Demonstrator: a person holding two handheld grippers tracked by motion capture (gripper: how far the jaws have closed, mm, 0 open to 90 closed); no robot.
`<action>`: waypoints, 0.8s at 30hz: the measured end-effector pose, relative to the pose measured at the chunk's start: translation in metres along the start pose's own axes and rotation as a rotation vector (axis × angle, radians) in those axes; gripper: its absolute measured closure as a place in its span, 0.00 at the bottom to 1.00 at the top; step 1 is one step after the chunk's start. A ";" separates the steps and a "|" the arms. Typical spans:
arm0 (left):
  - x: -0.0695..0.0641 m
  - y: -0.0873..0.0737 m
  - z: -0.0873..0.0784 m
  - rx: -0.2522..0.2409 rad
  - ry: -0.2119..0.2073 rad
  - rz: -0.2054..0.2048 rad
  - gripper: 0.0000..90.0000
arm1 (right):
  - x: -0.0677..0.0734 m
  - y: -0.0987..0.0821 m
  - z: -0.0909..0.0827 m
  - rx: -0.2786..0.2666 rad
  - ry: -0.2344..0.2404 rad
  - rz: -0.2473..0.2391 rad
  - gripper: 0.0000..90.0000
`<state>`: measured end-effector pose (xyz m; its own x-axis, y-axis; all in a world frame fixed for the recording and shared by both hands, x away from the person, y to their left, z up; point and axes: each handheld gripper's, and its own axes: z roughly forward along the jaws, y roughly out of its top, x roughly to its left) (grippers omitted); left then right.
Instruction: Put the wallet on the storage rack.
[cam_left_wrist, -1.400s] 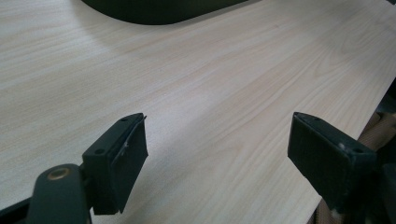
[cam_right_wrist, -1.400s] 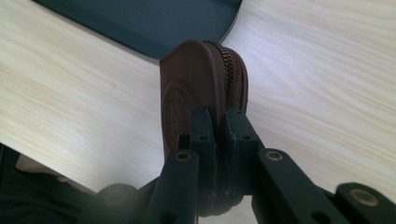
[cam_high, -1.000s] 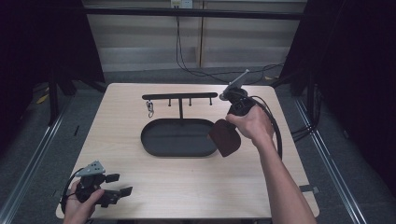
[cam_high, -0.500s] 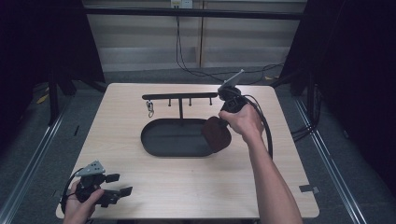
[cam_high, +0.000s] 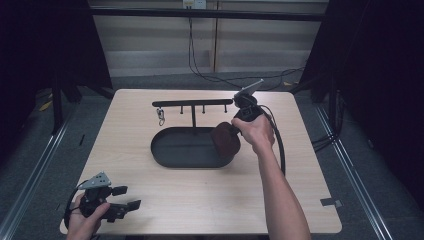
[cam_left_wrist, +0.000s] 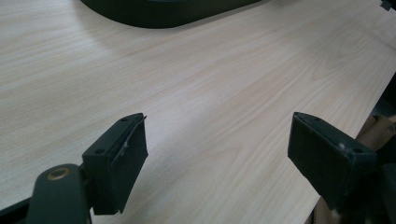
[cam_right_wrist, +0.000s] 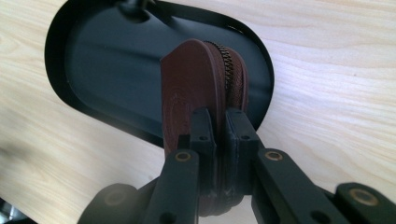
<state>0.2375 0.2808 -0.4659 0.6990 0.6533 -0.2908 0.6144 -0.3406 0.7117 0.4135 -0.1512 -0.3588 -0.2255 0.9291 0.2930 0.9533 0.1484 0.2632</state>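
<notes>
My left gripper (cam_high: 122, 197) jaws apart, resting near bench (cam_high: 200, 200) corner | brown round zip pouch (cam_right_wrist: 205, 88), edge-on, zipper up | my right gripper (cam_right_wrist: 218, 140) clamped on pouch's rim, hanging over black oval tray's (cam_high: 170, 152) right end.

The table (cam_high: 200, 200) has a pale wood-grain top, smooth with a soft sheen. The oval tray (cam_right_wrist: 93, 70) looks like thin black metal, smooth and slightly glossy, catching dull reflections. The pouch (cam_right_wrist: 191, 88) looks like dark brown leather with a fine matt grain, edged by a dark toothed zip. The gripper pads (cam_left_wrist: 123, 158) look like matt black rubber, their arms hard black plastic with brassy rivets.
</notes>
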 end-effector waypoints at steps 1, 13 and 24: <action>0.000 0.000 0.000 -0.001 -0.001 0.001 0.22 | -0.001 0.000 0.001 -0.004 0.002 0.003 0.92; 0.000 0.000 0.000 -0.004 -0.004 0.001 0.22 | -0.006 -0.001 0.023 -0.055 0.080 0.028 0.92; 0.000 0.000 0.000 -0.008 -0.003 0.000 0.22 | -0.012 -0.002 0.041 -0.075 0.127 0.068 0.92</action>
<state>0.2374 0.2813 -0.4657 0.7003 0.6513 -0.2922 0.6111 -0.3353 0.7170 0.4228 -0.1492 -0.4003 -0.1892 0.8851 0.4253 0.9507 0.0567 0.3049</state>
